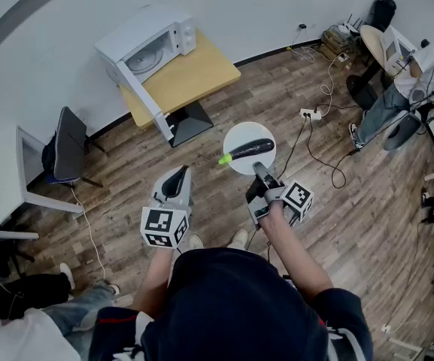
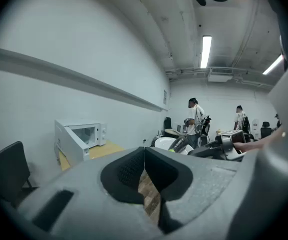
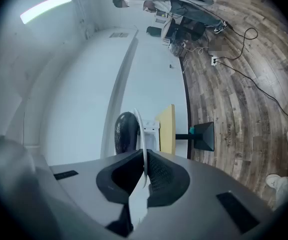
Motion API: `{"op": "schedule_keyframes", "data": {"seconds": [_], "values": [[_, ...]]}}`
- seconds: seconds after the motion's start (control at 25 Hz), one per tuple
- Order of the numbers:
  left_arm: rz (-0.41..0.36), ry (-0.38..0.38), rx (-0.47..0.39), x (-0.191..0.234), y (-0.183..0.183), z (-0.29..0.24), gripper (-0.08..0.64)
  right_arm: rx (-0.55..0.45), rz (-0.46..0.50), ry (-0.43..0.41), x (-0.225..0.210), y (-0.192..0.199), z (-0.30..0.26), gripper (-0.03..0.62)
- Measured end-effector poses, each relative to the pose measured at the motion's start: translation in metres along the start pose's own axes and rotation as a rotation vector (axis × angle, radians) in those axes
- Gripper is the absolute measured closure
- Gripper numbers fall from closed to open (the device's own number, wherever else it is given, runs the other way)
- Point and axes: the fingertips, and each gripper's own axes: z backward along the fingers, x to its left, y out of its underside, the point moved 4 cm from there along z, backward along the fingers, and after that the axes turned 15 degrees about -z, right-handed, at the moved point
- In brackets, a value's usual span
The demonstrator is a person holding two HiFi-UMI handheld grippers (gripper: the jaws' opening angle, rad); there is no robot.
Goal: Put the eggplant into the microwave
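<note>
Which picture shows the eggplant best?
The head view: the whole eggplant lies on the white plate, green stem end included. The left gripper view shows the eggplant small and far off. The right gripper view shows only its dark bulge beside the edge-on white plate.

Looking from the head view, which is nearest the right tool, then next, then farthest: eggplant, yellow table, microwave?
1. Dark purple eggplant, on the round white plate the right tool grips.
2. Yellow wooden table, farther up-left.
3. White microwave, at the table's far corner.
</note>
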Motion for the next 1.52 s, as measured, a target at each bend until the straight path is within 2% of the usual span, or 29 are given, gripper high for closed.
{"op": "schedule_keyframes", "data": {"seconds": [0.44,1.16,1.52], "values": [[0.005,-0.004,0.017,-0.011,-0.001,-0.011,0.542,-0.001,-0.063,0.038,-0.011,-0.015,0.003,0.571],[-0.008,-0.044,0.057,-0.091,0.0,-0.031,0.543,0.072,-0.049,0.066,-0.023,-0.081,0.031,0.569],[-0.015,-0.04,0.062,-0.104,-0.002,-0.044,0.543,0.072,-0.057,0.066,-0.026,-0.098,0.032,0.569]]}}
